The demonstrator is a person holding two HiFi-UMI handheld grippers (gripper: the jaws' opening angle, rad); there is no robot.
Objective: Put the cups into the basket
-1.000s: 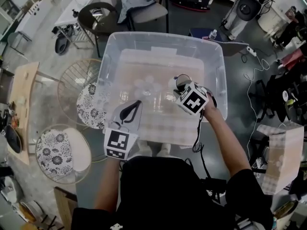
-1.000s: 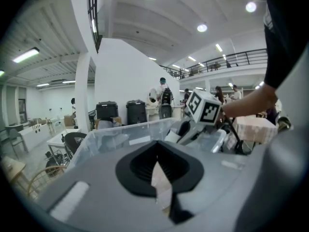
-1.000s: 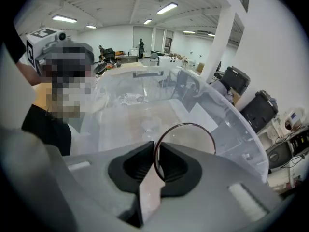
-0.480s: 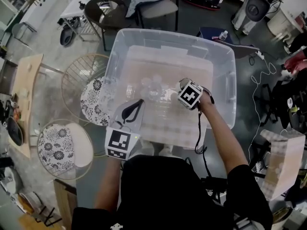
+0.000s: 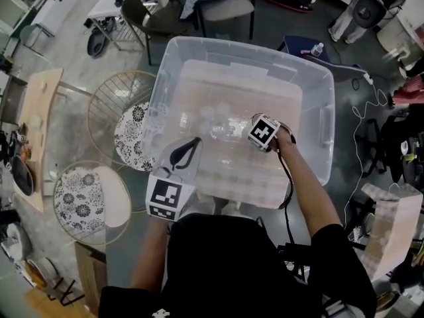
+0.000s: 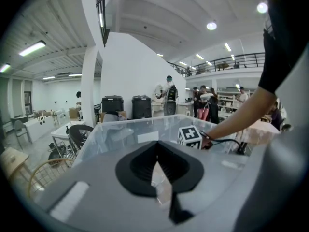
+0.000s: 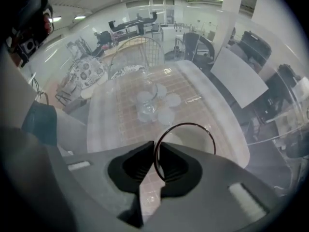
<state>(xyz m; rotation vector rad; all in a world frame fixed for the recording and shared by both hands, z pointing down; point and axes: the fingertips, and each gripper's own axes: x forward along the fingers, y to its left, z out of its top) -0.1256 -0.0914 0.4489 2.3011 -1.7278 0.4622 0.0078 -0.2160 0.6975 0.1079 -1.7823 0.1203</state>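
A big clear plastic bin (image 5: 317,78) serves as the basket. Several clear cups (image 5: 213,116) lie clustered on its floor, also seen as cups (image 7: 153,105) in the right gripper view. My right gripper (image 5: 256,126) reaches down inside the bin, right of that cluster. It is shut on the dark rim of a clear cup (image 7: 189,140), one pad inside and one outside the wall, right gripper (image 7: 155,161). My left gripper (image 5: 188,150) hovers over the bin's near left side, shut with nothing between its jaws, left gripper (image 6: 157,172).
Two wire-frame stools with floral cushions (image 5: 134,136) (image 5: 85,204) stand left of the bin. A wooden table (image 5: 32,134) is further left. Chairs (image 5: 225,4) stand behind the bin, and cables (image 5: 368,121) trail on the floor to the right.
My right gripper has sunk lower into the bin with the cup, whose rim is now hidden under the marker cube in the head view. The left gripper has stayed put.
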